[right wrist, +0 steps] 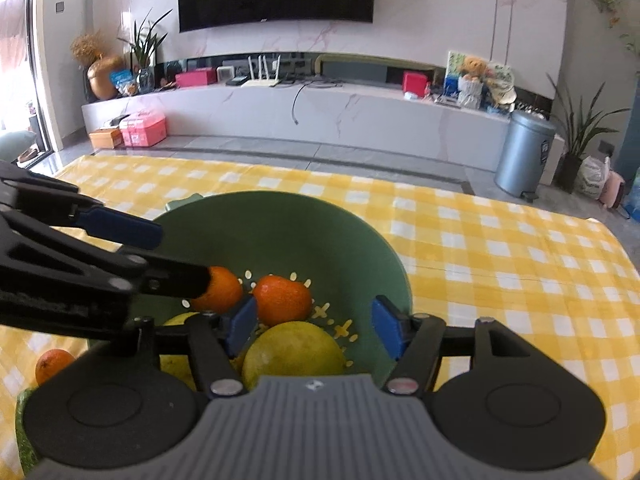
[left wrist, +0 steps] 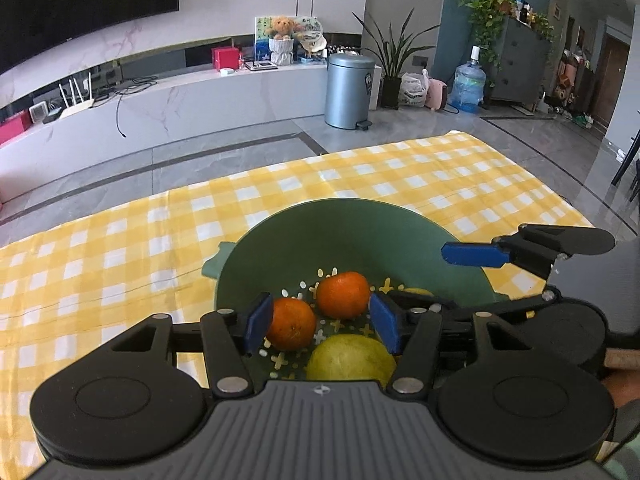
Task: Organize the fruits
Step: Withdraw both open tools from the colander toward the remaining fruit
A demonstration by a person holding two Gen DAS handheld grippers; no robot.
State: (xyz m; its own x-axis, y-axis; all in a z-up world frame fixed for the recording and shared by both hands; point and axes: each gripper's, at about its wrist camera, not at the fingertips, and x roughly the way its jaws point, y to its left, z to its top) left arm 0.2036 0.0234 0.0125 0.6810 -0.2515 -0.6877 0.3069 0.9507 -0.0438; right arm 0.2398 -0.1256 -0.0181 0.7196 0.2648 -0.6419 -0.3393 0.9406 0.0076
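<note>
A green strainer bowl (left wrist: pixel 344 224) (right wrist: pixel 280 224) sits on the yellow checked tablecloth. Inside lie two tangerines (left wrist: pixel 291 323) (left wrist: pixel 343 294) and a yellow-green lemon (left wrist: pixel 351 358) (right wrist: pixel 294 352). My left gripper (left wrist: pixel 320 326) hangs over the bowl, open, its blue pads either side of the fruit, the left pad touching the near tangerine. My right gripper (right wrist: pixel 314 330) is open over the bowl above the lemon, next to a tangerine (right wrist: pixel 282 300). The second tangerine (right wrist: pixel 222 288) is partly hidden by the left gripper. Another yellow fruit (right wrist: pixel 178 320) shows under that gripper.
A loose tangerine (right wrist: pixel 52 364) lies on the cloth (right wrist: pixel 500 264) left of the bowl, beside a green object (right wrist: pixel 24 432) at the lower left edge. The table's far edge (left wrist: pixel 280 168) borders grey floor. A metal bin (left wrist: pixel 348 88) and TV bench stand beyond.
</note>
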